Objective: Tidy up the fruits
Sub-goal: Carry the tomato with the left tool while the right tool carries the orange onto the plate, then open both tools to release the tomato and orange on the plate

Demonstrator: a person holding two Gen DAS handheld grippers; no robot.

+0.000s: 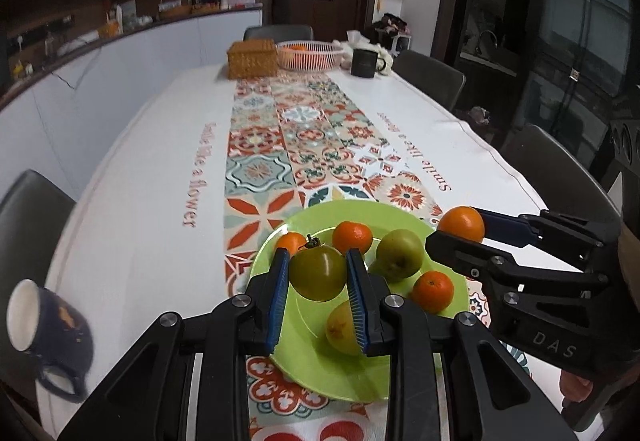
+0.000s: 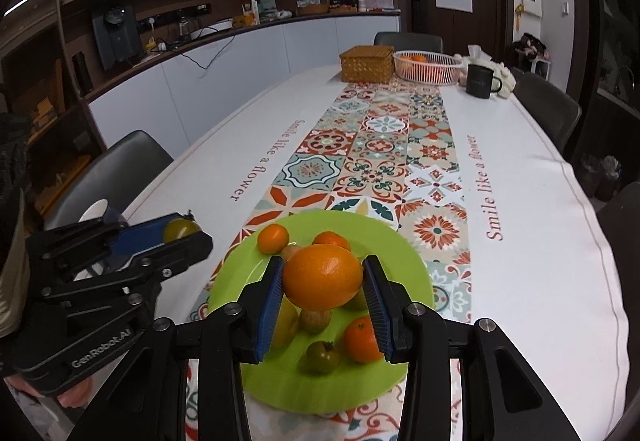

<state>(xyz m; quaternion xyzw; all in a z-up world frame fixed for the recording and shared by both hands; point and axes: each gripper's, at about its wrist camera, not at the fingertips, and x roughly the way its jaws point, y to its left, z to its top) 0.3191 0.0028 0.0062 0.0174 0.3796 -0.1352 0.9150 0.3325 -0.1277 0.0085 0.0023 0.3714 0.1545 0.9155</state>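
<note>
A: Left claw (image 1: 318,295) clamps the green tomato (image 1: 318,273), right claw (image 2: 323,299) clamps the orange (image 2: 323,277), both lifted above the plate (image 1: 304,365), probably for sorting elsewhere.
B: Under them?
A: Plate holds mandarins, green fruit, another tomato. Far ahead, the white basket (image 2: 428,71) holds oranges.

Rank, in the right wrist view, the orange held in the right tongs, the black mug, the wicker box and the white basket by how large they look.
1. Orange, held close to the camera, so nearness inflates it.
2. White basket and wicker box: too alike to rank.
3. Black mug.
</note>
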